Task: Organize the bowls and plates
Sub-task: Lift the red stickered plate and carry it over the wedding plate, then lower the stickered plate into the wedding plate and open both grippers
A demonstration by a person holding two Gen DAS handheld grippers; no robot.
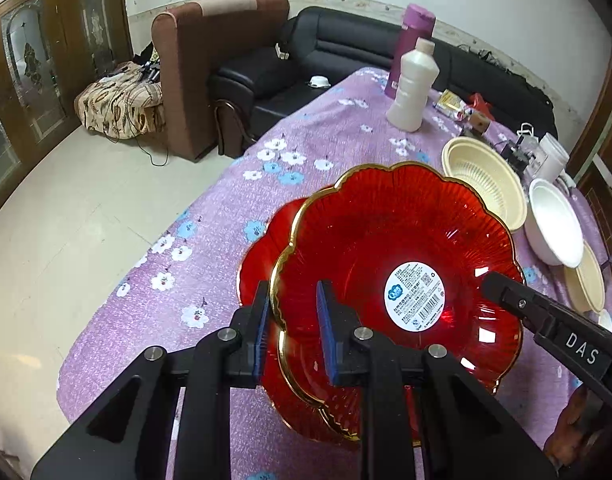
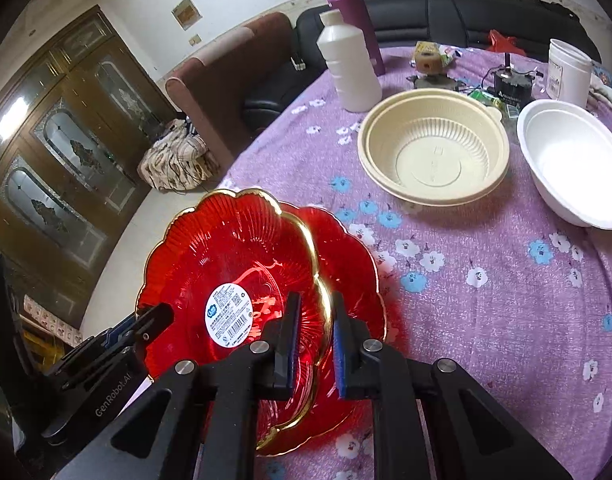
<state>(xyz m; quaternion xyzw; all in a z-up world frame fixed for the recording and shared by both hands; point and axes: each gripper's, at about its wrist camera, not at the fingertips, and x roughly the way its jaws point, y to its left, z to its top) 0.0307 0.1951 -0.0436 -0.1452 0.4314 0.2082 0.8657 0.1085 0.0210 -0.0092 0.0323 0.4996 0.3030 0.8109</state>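
Red fluted glass with a gilt scalloped rim is what both tools are pinching: the upper red plate (image 1: 394, 264) is held by its near-left edge between the blue pads of the left tool (image 1: 292, 332) and, on the opposite edge, between the pads of the right tool (image 2: 316, 336), whose jaws are nearly pressed together on the rim. A second red plate (image 1: 262, 248) of the same pattern lies on the table (image 1: 210, 200) directly beneath, offset so that part of it shows past the held plate's edge. The step in hand is judged to be the nesting of the upper plate onto the lower one. For that to be done well, the held plate should be kept level between the two tools, since it looks slightly tilted, and its lobes should be lined up with those below before it is lowered. Both grips are best released only once the glass is seated, and together, so that neither edge drops or slides on the smooth surface. Farther along the purple flowered cloth, a stack of cream ribbed bowls (image 2: 434, 152) and a white bowl (image 2: 574, 160) stand just beside each other, apparently awaiting their own sorting, and beyond them a white bottle (image 2: 350, 64) and a purple flask (image 2: 354, 12) should be left undisturbed.
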